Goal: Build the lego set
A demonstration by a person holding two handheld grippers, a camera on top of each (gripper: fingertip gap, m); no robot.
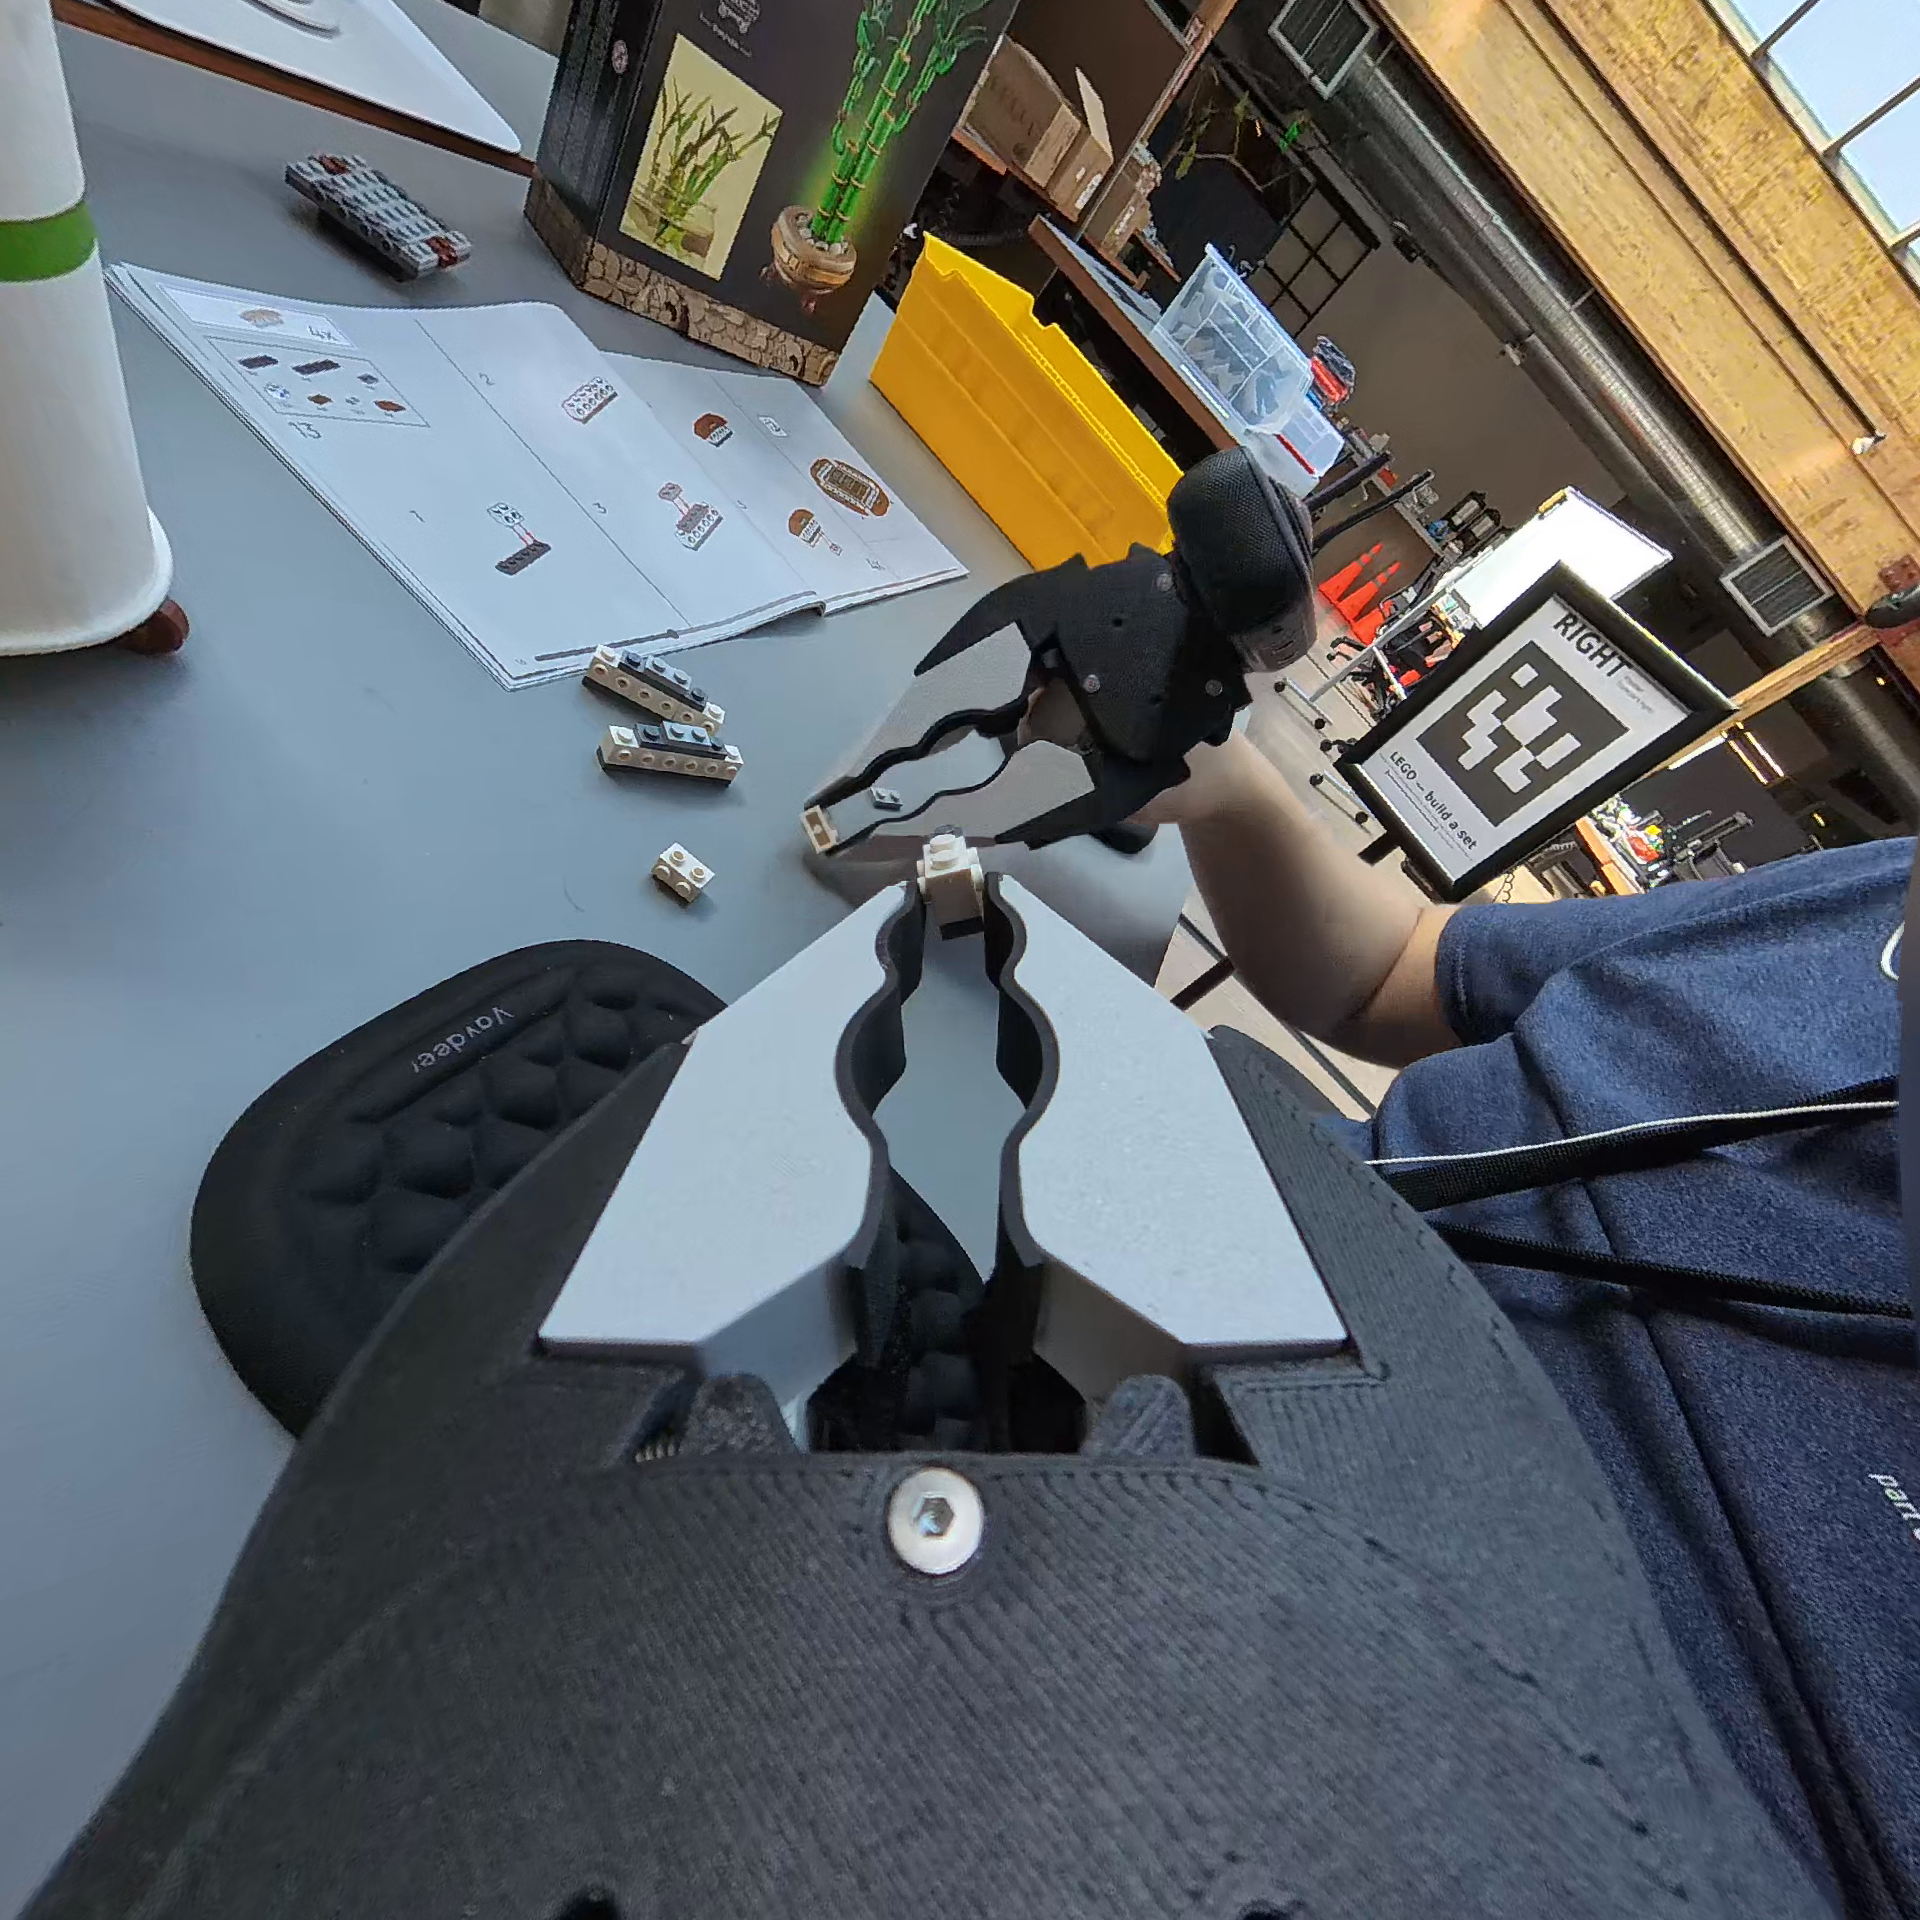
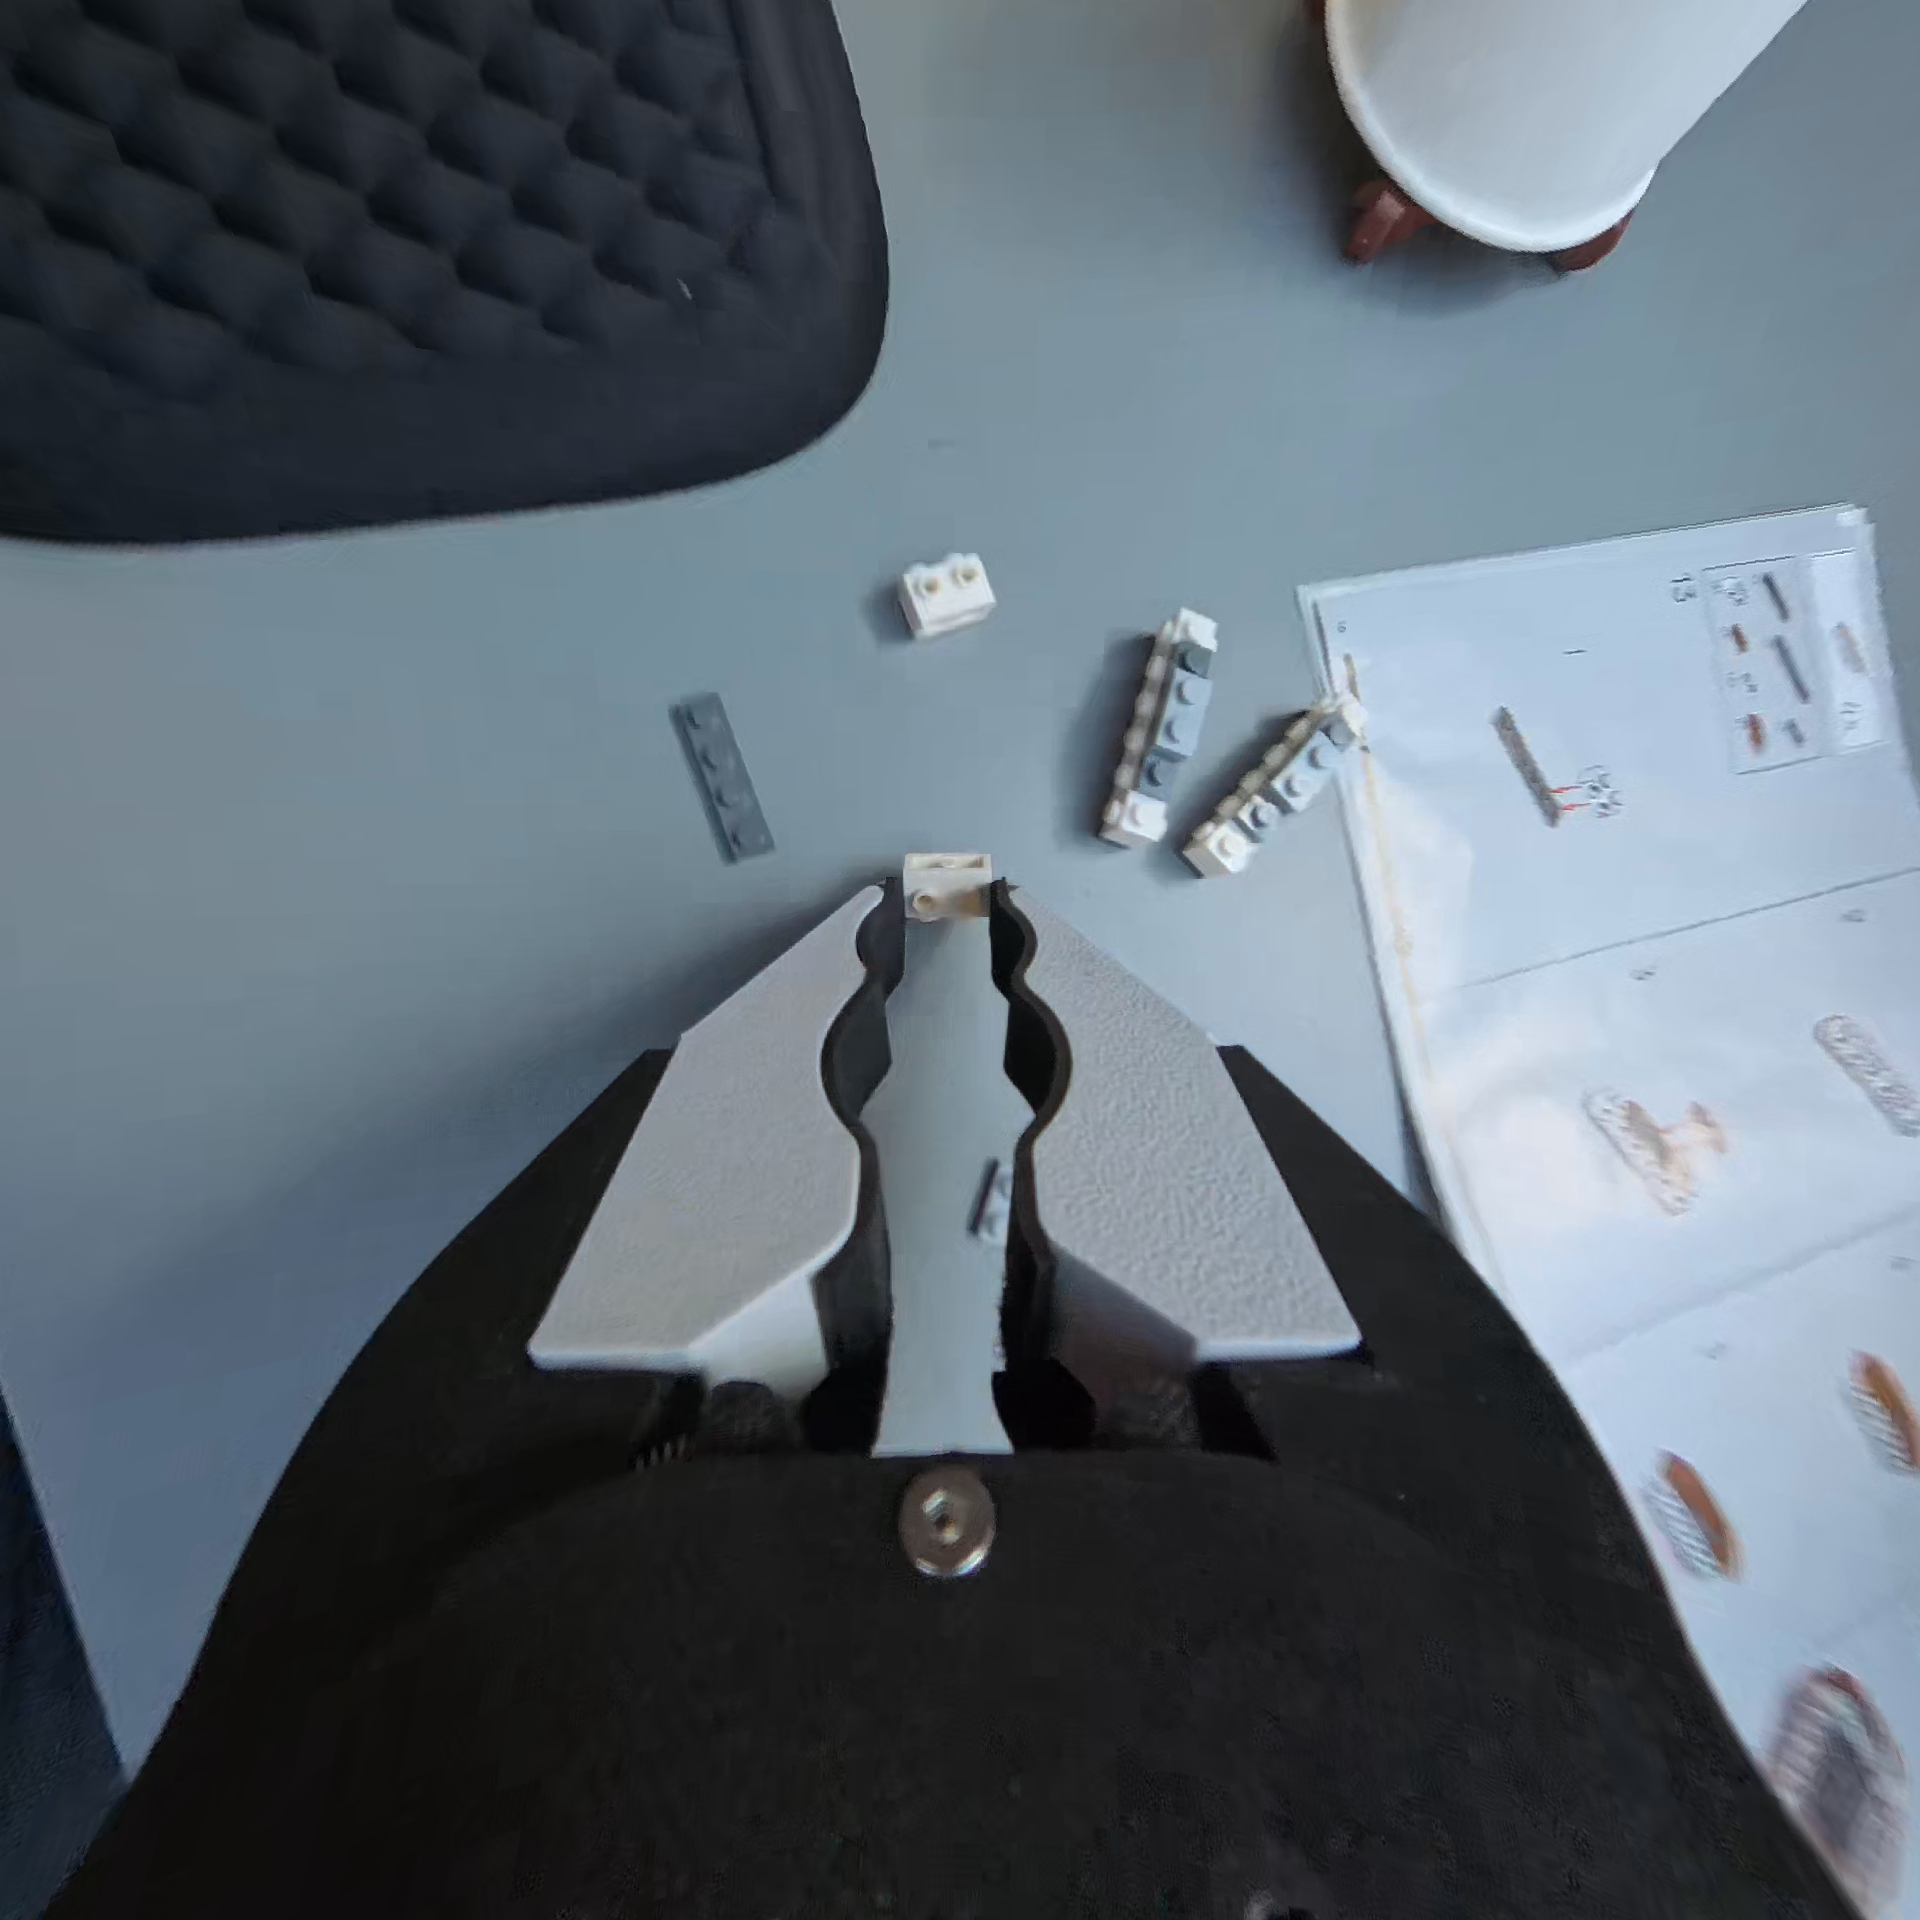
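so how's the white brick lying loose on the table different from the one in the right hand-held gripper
The loose white brick rests on the grey table, touched by nothing; the held white brick is pinched at the tips of the right hand-held gripper, above the table. The loose one shows two studs in a row; the held one shows only one, the rest hidden. Both are small and white.

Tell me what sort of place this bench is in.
Probably a workshop or lab in an industrial loft rather than a home. Behind the grey table stand shelves of cardboard boxes, a yellow parts bin and a clear bin of small parts, under a brick wall with exposed ducting.
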